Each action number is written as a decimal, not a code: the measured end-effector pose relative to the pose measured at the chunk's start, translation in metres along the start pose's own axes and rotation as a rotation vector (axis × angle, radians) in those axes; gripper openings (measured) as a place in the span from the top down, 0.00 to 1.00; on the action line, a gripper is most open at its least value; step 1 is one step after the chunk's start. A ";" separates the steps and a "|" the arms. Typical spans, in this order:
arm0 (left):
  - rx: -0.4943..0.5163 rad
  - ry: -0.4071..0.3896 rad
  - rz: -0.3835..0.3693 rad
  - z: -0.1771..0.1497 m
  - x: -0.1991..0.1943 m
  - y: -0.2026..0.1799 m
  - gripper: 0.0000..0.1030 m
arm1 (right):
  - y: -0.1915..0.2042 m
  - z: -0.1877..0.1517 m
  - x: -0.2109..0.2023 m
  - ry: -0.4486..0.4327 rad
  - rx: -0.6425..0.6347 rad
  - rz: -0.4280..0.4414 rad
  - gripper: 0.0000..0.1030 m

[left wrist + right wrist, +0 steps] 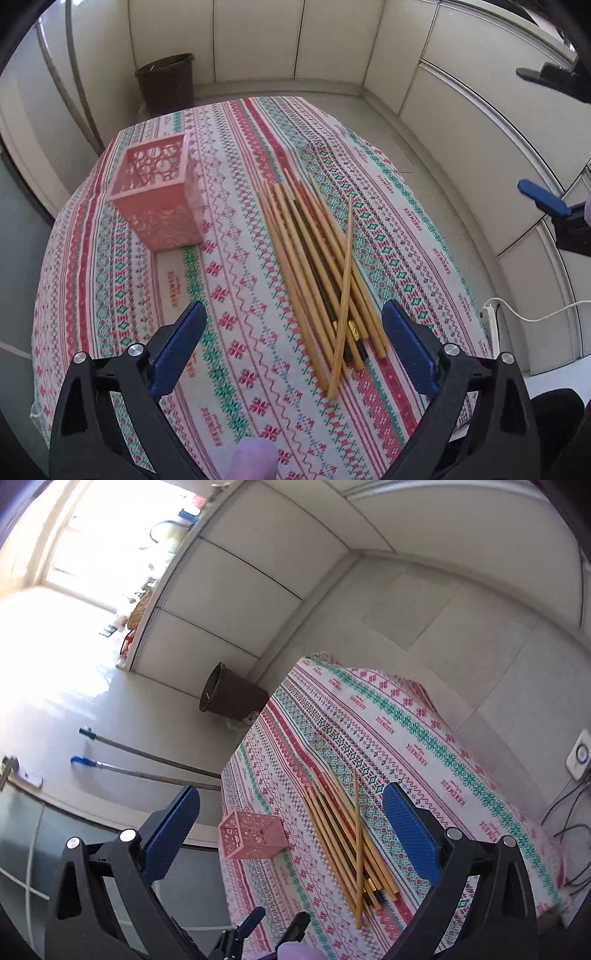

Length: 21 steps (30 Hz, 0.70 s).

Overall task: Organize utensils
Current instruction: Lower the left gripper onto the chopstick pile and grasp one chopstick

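1. The left gripper (293, 325) hangs above the near edge of the table (369, 140), its two blue fingers (181, 343) spread wide with nothing between them.
2. The right gripper (291, 812) is also spread wide and holds nothing; it is higher up and tilted, out past the right side of the table. In the left wrist view it shows at the right border (528, 133), both fingers well apart.
3. A purple-gloved fingertip (255, 459) shows at the bottom border of the left wrist view.
4. The chopsticks (314, 269) lie in a loose bundle on the striped tablecloth (236, 155), in the middle of the table toward its right side, the thick ends toward the near edge. Most are pale wood; a dark pair with gold bands lies among them.
5. One single chopstick (345, 295) lies across the top of the bundle at a different angle.
6. The pink holder (159, 195), square with pierced walls, stands upright near the left edge, well apart from the bundle. It looks empty.
7. On the floor past the far left corner stands a dark bin (166, 85).
8. A white power strip (489, 317) with a cord lies on the floor by the right edge.
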<state>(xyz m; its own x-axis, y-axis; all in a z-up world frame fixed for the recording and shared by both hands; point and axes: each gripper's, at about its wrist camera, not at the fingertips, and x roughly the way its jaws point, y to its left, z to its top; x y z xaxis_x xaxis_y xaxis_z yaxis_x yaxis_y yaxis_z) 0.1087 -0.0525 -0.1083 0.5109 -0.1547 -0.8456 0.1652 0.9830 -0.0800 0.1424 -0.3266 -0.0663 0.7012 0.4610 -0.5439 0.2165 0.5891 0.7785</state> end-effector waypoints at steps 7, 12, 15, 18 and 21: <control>0.197 0.103 -0.026 0.062 0.082 -0.059 0.24 | -0.065 0.006 0.026 0.127 0.308 0.074 0.06; 0.244 0.173 -0.002 0.082 0.141 -0.078 0.46 | -0.065 0.020 0.014 0.060 0.287 0.069 0.06; 0.257 0.209 0.011 0.085 0.163 -0.080 0.62 | -0.071 0.027 0.013 0.067 0.296 0.084 0.06; 0.266 0.200 0.015 0.086 0.166 -0.079 0.95 | -0.072 0.031 0.018 0.096 0.288 0.100 0.06; 0.235 0.184 0.008 0.087 0.158 -0.070 0.96 | -0.068 0.030 0.026 0.122 0.265 0.094 0.06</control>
<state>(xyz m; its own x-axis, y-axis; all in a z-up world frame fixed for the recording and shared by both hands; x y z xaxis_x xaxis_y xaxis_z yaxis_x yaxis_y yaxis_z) 0.2509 -0.1546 -0.1900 0.3554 -0.1051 -0.9288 0.3635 0.9310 0.0337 0.1662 -0.3741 -0.1237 0.6434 0.5907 -0.4869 0.3356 0.3539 0.8730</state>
